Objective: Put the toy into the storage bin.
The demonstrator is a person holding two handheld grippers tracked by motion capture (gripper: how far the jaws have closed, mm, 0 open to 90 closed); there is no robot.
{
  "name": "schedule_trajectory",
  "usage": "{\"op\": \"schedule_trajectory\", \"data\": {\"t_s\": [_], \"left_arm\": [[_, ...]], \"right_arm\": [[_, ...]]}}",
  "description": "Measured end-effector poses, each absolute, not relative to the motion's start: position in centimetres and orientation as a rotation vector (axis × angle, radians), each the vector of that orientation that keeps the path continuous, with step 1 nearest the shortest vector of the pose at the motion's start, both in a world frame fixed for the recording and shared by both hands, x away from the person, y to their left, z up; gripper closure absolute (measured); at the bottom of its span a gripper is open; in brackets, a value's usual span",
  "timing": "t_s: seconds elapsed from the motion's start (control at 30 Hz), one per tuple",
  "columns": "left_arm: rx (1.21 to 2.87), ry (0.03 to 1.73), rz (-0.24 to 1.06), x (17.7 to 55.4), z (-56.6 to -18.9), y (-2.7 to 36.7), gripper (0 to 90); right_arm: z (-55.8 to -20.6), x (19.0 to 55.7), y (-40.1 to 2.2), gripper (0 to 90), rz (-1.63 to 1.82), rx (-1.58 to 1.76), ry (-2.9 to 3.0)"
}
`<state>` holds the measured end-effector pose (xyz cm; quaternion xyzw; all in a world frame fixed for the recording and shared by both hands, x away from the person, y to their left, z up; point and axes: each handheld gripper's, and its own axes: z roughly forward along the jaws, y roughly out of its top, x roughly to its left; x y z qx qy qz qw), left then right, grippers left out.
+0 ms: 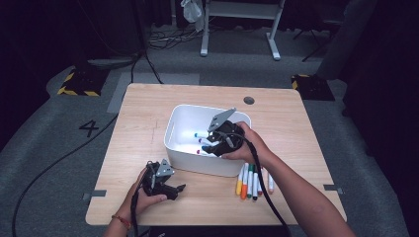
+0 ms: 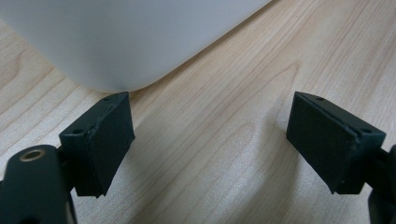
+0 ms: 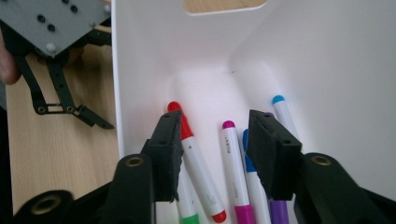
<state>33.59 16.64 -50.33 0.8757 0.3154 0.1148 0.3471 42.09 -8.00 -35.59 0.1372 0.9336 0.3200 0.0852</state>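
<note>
- The left gripper (image 1: 170,188) rests low on the wooden table (image 1: 148,108), close to the person. Its jaws are wide apart and hold nothing. The white bin (image 2: 140,42) is just ahead of it.
- Five markers (image 1: 252,180) lie side by side on the table, just in front of the bin. Their long way points from the person toward the bin. They are nearer the right hand (image 1: 249,145).
- The right gripper (image 3: 215,154) is inside the white bin, pointing down at the floor of it. Its jaws are apart, gripping nothing.
- About six markers (image 3: 233,172) lie in the bin under that gripper. Some are partly hidden, so the count is a guess. A pink one lies between the jaws.
</note>
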Motion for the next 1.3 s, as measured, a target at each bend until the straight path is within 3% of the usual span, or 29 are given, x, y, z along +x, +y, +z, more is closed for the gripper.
{"op": "schedule_trajectory", "data": {"t_s": [0.43,0.8,1.0,1.3], "left_arm": [[2.272,0.818,0.299,33.6,-50.3,16.6,15.0],[2.272,0.818,0.298,33.6,-50.3,16.6,15.0],[2.271,0.818,0.298,33.6,-50.3,16.6,15.0],[2.271,0.819,0.298,33.6,-50.3,16.6,15.0]], "right_arm": [[-32.6,40.5,-14.0,39.2,1.144,0.484,2.491],[-33.1,38.6,-21.5,30.1,1.207,0.590,2.357],[-35.1,37.1,-25.2,27.9,1.182,0.631,2.316],[-41.2,37.4,-28.3,30.0,1.057,0.863,2.367]]}}
